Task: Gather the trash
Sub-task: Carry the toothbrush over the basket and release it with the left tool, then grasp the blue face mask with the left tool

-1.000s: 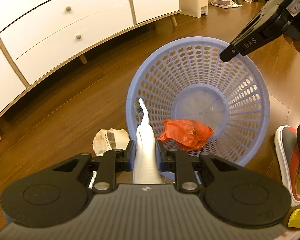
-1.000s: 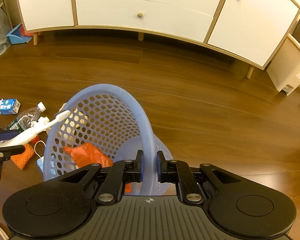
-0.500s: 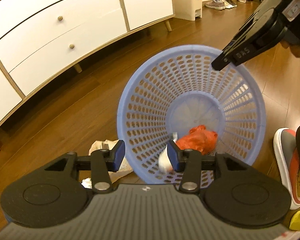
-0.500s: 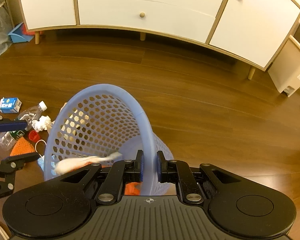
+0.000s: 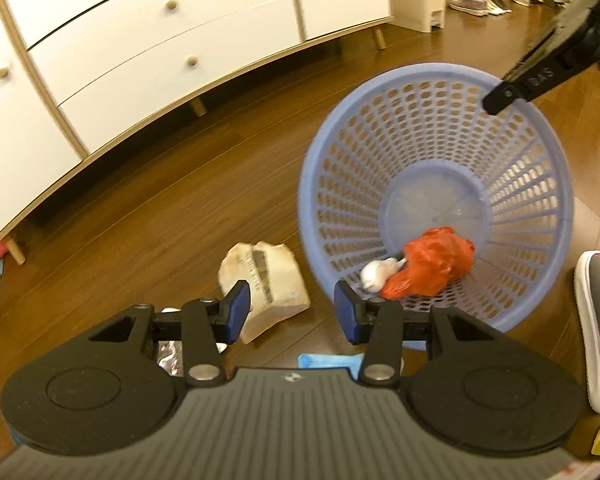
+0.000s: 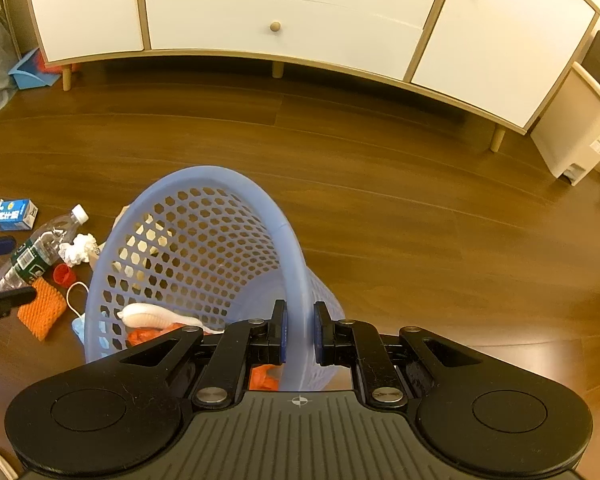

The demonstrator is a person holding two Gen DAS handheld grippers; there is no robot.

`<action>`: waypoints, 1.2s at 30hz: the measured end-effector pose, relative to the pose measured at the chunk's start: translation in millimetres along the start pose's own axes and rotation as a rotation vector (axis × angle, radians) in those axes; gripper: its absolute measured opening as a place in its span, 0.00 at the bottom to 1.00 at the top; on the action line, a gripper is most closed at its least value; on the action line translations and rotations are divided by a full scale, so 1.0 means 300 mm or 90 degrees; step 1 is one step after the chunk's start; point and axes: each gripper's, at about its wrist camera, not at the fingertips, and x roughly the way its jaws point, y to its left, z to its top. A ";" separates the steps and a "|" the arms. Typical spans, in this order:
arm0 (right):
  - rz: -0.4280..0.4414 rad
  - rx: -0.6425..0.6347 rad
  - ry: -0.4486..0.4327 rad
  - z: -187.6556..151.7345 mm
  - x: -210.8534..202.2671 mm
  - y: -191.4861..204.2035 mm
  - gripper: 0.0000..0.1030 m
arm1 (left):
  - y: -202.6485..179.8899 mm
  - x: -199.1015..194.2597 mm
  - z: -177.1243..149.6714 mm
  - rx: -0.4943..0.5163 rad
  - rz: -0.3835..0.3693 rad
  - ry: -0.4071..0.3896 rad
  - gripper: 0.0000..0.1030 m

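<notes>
A light blue perforated basket (image 5: 352, 160) (image 6: 292, 256) is tilted toward the left wrist view. My right gripper (image 6: 299, 332) is shut on its rim. Inside lie a crumpled orange bag (image 5: 432, 266) (image 6: 144, 334) and a white toothbrush-like item (image 5: 376, 272) (image 6: 148, 315). My left gripper (image 5: 290, 312) is open and empty, just outside the basket's near rim. Between its fingers I see a crumpled beige paper bag (image 5: 268, 284) on the floor. A blue mask (image 5: 328, 360) lies under it.
Left of the basket lie a plastic bottle (image 6: 36, 254), a small blue carton (image 6: 14, 214), a white paper wad (image 6: 78, 249), a red cap (image 6: 62, 274) and orange foam netting (image 6: 40, 312). A white sideboard (image 6: 300, 12) stands behind. A shoe (image 5: 598, 328) is at the right.
My left gripper opened and let go of the white item, which dropped into the basket beside the orange bag. The gripper then drew back to the left. My right gripper kept holding the rim.
</notes>
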 end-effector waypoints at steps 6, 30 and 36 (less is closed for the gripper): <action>0.001 0.005 0.003 0.002 0.001 -0.010 0.09 | 0.092 -0.010 -0.073 -0.038 0.026 0.019 0.40; -0.057 0.066 0.039 0.000 0.010 -0.126 0.09 | 0.060 0.255 -0.375 -0.013 -0.048 0.091 0.41; -0.053 0.073 0.043 -0.001 0.009 -0.138 0.09 | -0.064 0.387 -0.344 0.015 -0.080 0.076 0.61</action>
